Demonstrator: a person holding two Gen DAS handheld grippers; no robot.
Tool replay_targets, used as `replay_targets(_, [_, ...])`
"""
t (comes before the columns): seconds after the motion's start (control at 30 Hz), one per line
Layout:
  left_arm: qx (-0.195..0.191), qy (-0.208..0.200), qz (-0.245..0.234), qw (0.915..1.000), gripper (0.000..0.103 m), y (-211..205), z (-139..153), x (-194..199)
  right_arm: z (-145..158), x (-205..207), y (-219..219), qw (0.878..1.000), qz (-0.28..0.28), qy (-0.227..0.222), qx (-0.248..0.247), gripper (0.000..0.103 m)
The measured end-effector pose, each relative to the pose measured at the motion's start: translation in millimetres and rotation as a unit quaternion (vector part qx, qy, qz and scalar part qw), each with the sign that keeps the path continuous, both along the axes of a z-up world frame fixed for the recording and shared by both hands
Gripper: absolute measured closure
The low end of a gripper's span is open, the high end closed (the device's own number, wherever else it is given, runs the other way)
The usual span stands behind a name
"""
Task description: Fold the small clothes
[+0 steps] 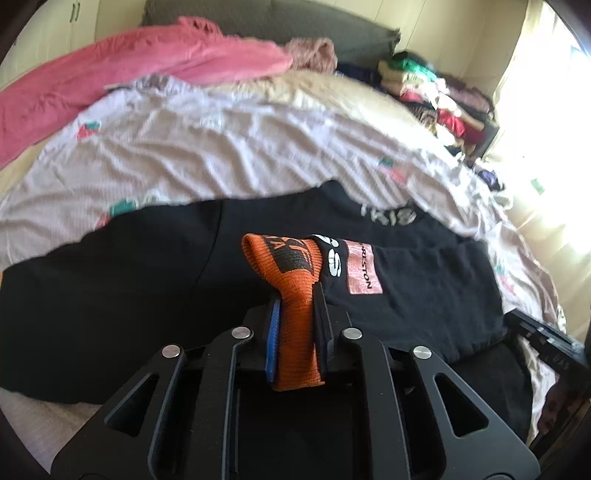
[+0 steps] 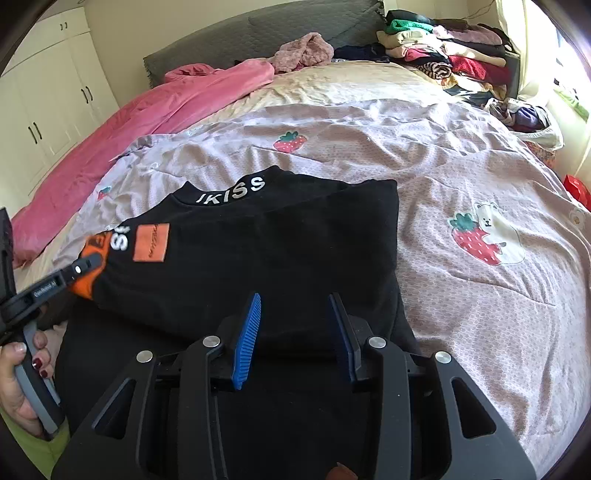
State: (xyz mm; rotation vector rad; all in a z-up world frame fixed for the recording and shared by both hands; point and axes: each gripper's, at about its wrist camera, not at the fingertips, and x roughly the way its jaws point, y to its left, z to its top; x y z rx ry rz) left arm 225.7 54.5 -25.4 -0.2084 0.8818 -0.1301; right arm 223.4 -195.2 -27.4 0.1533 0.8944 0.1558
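Observation:
A black sweatshirt (image 2: 277,240) with white "IKISS" lettering on its collar lies flat on the bed, one sleeve folded across its front. That sleeve ends in an orange ribbed cuff (image 1: 288,258). My left gripper (image 1: 297,295) is shut on this cuff, which is pinched between the pads and runs back through the jaws. From the right wrist view, the left gripper (image 2: 86,264) sits at the sweatshirt's left side, held by a hand (image 2: 18,384). My right gripper (image 2: 295,297) hangs over the sweatshirt's lower part, jaws apart, nothing between the blue pads (image 2: 247,339).
The bed is covered by a pale pink strawberry-print sheet (image 2: 461,177). A pink blanket (image 2: 147,118) lies along the left side. Folded clothes are stacked (image 2: 443,48) at the far right by the grey headboard (image 2: 258,33). White wardrobes (image 2: 48,103) stand on the left.

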Motion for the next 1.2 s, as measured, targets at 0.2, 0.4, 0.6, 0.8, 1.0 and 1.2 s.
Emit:
replay_targets(0.2, [0.020, -0.033, 0.028, 0.9989, 0.090, 12.8, 15.4, -7.5, 2.4, -0.1, -2.5, 1.000, -0.002, -0.006, -0.006, 0.063])
replay_targets(0.4, [0.011, -0.059, -0.013, 0.9981, 0.086, 1.2, 27.9, -13.8, -0.3, 4.8, -1.2, 1.000, 0.001, -0.002, -0.010, 0.061])
replay_targets(0.6, [0.013, 0.019, -0.071, 0.9972, 0.073, -29.3, -11.6, -0.3, -5.2, 14.2, 7.8, 1.000, 0.013, 0.005, -0.024, 0.061])
replay_targets(0.8, [0.051, 0.031, -0.076, 0.9953, 0.069, -33.5, -30.1, 1.9, -7.0, 21.0, 11.7, 0.999, 0.010, 0.002, -0.047, 0.060])
replay_targets(1.0, [0.040, 0.034, -0.078, 0.9956, 0.066, -32.2, -30.2, 0.8, -33.9, 36.8, 2.2, 0.997, -0.011, 0.050, -0.063, 0.054])
replay_targets(1.2, [0.026, 0.034, -0.079, 0.9959, 0.055, -31.0, -25.5, -1.5, -40.9, 36.3, -5.1, 0.997, -0.020, 0.056, -0.042, 0.053])
